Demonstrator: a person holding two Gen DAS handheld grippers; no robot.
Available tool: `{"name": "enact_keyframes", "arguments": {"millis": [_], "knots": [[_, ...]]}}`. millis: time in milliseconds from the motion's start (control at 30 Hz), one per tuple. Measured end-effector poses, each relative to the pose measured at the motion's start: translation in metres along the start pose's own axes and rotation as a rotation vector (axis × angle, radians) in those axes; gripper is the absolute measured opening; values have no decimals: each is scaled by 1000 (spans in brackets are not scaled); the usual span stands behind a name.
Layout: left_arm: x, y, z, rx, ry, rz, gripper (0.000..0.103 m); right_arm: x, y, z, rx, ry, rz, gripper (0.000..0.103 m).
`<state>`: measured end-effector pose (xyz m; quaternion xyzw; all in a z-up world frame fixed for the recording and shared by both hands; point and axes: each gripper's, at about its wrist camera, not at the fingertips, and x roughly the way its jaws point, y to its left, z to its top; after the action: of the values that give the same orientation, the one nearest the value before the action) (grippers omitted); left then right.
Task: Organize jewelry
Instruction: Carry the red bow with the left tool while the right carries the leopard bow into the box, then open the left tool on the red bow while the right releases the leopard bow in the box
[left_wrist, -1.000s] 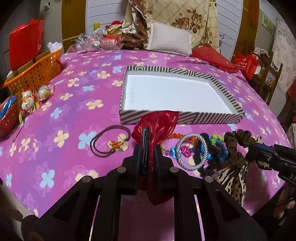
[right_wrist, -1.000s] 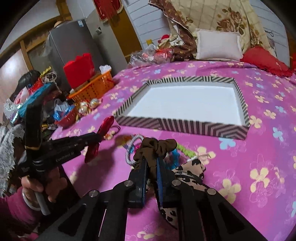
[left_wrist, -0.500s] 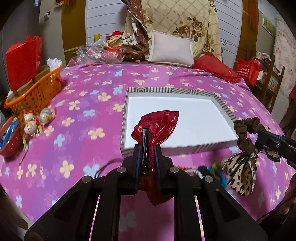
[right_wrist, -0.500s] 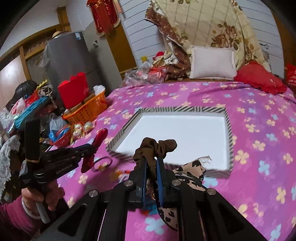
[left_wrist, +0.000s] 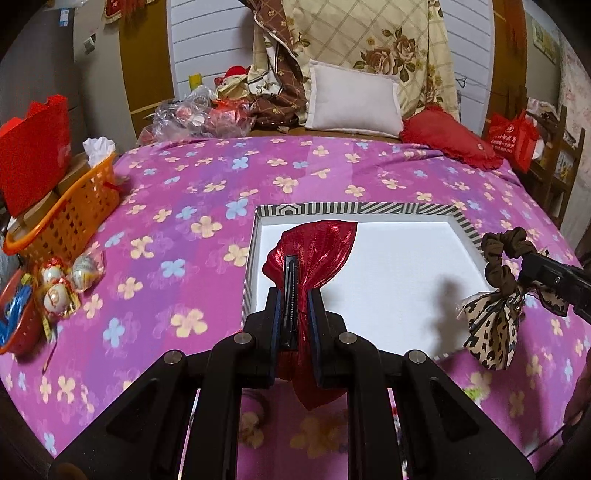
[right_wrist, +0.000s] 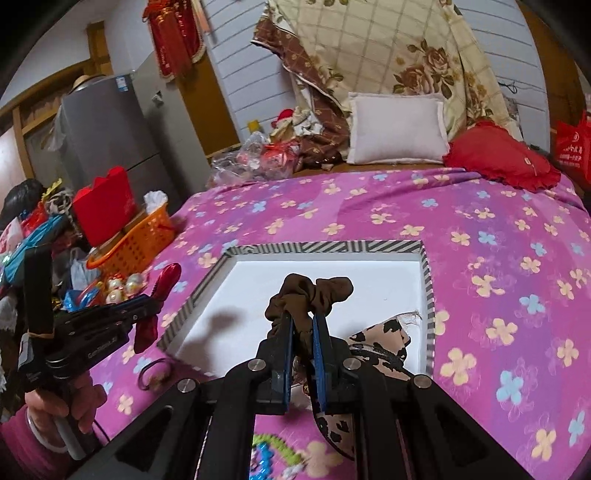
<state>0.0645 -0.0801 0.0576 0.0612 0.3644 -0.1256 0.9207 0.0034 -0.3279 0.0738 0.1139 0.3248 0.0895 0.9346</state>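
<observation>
From the left wrist camera, the left gripper (left_wrist: 295, 291) is squeezed tight on a shiny red bow (left_wrist: 314, 243). The bow stands up tall, right over the near left part of the striped box (left_wrist: 369, 209).

From the right wrist camera, the right gripper (right_wrist: 303, 332) pinches a brown scrunchie (right_wrist: 308, 291) with a leopard scarf (right_wrist: 384, 332) hanging under it. The box lies just ahead and below.

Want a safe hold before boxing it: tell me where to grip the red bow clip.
Grip the red bow clip at its cinched middle, along the black clip bar, coming from the near side as the left hand-held gripper does; the flared satin ends would crush.
</observation>
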Motion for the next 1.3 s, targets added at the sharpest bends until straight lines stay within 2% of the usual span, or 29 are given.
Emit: {"name": "enact_keyframes", "arguments": {"millis": [333,600,667,700,733,800,833,867,900,1100,1200,1300], "knots": [[59,-5,6,-7,94,24,13,54,-42,-6,86,87,-33,9],[83,-8,-4,-15,162,31,14,69,-58,-22,128,147,-55,10],[84,-9,-7,-15,165,39,18,71,-56,-25,106,158,-88,14],[84,-10,-7,-15,165,36,21,70,-55,-26,98,156,-96,24],[84,-10,-8,-16,166,34,23,69,-54,-27,93,151,-103,45],[82,-10,-8,-21,162,25,42,64,-53,-28,92,124,-110,64],[81,-10,-8,-25,158,20,55,61,-53,-28,92,111,-111,65],[79,-10,-8,-31,150,16,63,57,-51,-28,87,101,-115,65],[77,-10,-8,-32,146,16,64,55,-50,-28,84,98,-117,65],[51,-13,-8,-22,103,21,66,29,-33,-28,54,53,-115,65],[36,-15,-11,-18,80,28,67,14,-19,-30,22,28,-121,75],[17,-17,-20,-7,55,32,67,-1,-4,-38,-10,1,-147,76]]}}
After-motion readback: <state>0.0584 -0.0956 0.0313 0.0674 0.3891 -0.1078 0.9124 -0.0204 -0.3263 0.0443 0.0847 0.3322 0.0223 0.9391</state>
